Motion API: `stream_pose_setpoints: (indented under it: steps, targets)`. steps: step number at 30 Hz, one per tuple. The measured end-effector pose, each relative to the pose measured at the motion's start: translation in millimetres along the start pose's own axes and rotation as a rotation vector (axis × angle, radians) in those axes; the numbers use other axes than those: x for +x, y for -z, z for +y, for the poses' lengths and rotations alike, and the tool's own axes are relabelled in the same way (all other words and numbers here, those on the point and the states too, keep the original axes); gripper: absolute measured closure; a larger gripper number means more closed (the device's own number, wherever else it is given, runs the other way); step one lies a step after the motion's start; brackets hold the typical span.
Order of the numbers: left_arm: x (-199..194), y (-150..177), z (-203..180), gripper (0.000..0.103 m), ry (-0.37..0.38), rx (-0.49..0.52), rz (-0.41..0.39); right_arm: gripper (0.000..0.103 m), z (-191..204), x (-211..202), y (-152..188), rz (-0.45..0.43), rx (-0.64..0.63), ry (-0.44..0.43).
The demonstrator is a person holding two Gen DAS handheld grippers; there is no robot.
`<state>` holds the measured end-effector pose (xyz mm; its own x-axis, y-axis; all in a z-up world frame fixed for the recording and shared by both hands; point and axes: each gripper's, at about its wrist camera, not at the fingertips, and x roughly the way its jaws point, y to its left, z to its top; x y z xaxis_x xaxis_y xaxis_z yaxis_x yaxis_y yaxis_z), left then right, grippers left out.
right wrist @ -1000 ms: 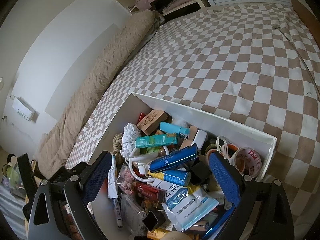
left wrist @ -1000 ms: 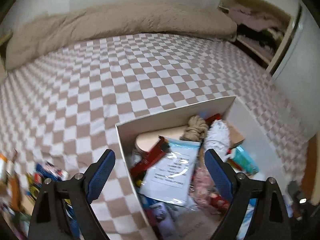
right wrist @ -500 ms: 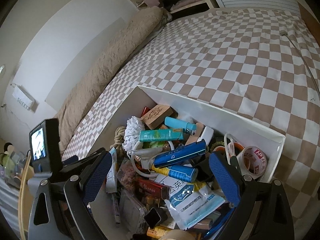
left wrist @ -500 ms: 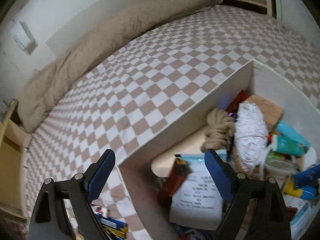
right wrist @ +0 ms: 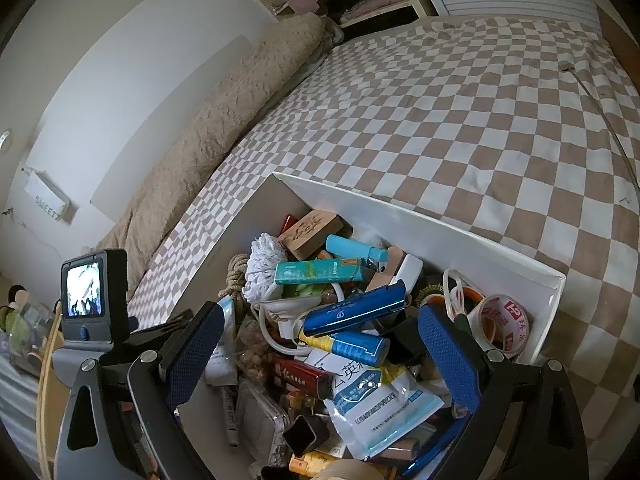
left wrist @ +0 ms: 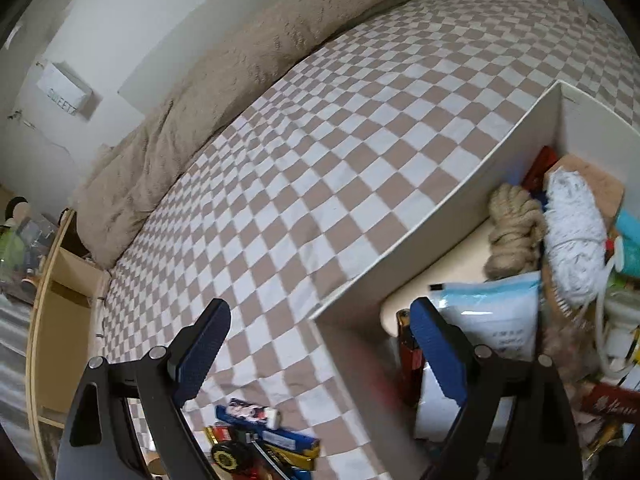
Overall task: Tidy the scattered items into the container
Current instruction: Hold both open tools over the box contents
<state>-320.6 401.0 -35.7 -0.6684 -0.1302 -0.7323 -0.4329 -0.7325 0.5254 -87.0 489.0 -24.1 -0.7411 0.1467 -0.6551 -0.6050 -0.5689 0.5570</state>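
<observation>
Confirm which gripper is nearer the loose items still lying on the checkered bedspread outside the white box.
Left. The left gripper hangs just above the loose items; the right gripper is over the white box.

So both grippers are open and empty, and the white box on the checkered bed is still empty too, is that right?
Not quite. The left gripper and right gripper are open and empty, and the white box sits on the checkered bed, but the box is far from empty. The right wrist view shows it heaped with items, among them a blue case and a tape roll.
</observation>
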Motion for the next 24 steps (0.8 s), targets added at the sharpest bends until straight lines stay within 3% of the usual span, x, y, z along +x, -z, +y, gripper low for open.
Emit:
stream_pose_setpoints:
  steps: [7,14,24]
  targets:
    - [5,8,21,0.012,-0.072,0.001,0.044,0.005,0,-1,0,-0.001,0.001,0.0]
    - [-14,14,28,0.011,0.059,-0.105,0.032,0.005,0,-1,1,0.0,-0.003,0.003]
    - [-29,21,19,0.011,0.136,-0.118,0.027,0.005,4,-1,4,0.007,-0.024,0.007]
